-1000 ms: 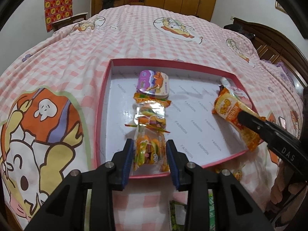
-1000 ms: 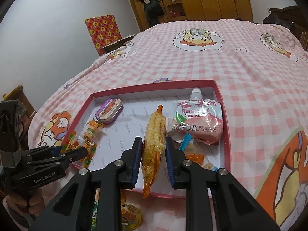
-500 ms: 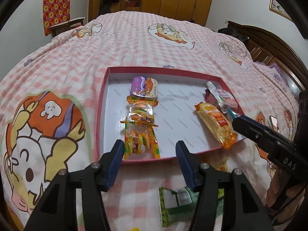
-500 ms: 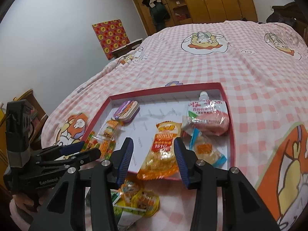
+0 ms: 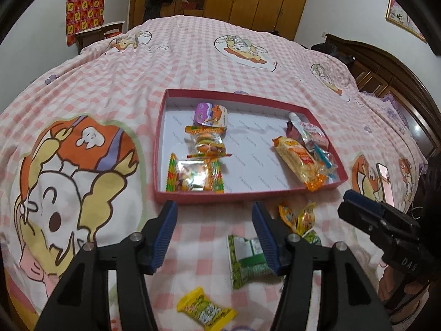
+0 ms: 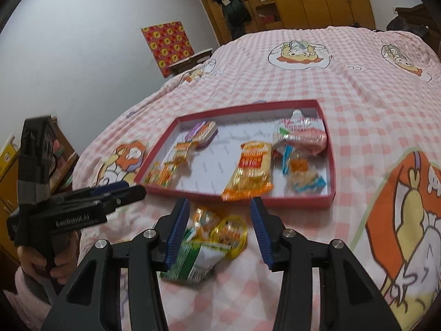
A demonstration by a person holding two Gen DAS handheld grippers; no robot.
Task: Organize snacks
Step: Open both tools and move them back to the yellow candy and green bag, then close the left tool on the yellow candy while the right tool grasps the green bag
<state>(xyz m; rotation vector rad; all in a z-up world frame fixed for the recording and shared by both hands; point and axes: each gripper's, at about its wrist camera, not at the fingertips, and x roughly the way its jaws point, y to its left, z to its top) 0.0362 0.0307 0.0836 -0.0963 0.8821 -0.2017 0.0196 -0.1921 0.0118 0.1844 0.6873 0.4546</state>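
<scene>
Red-walled shallow box (image 5: 162, 127) with white printed floor, lying flat on pink checked bed cover (image 5: 193, 63). Left column inside: purple-lidded tub (image 5: 210, 114) at far end, burger-print packet (image 5: 209, 143) next, striped candy packet (image 5: 193, 175) against near wall. Right side inside: orange-and-yellow cracker pack (image 5: 299, 160) lying diagonally, its near end over the rim; spouted pink pouch (image 6: 301, 135) in far right corner; blue-ended clear packet (image 6: 303, 175) in front of the pouch. Outside the box, on the cover near its front wall: green packet (image 6: 195, 259), two yellow sachets (image 6: 220, 229), yellow wrapped sweet (image 5: 206, 307). Left claw (image 5: 213, 215) parted moderately, nothing between the pads, just short of the box. Right claw (image 6: 220, 209) likewise parted after just widening, empty, above the green packet and sachets.
</scene>
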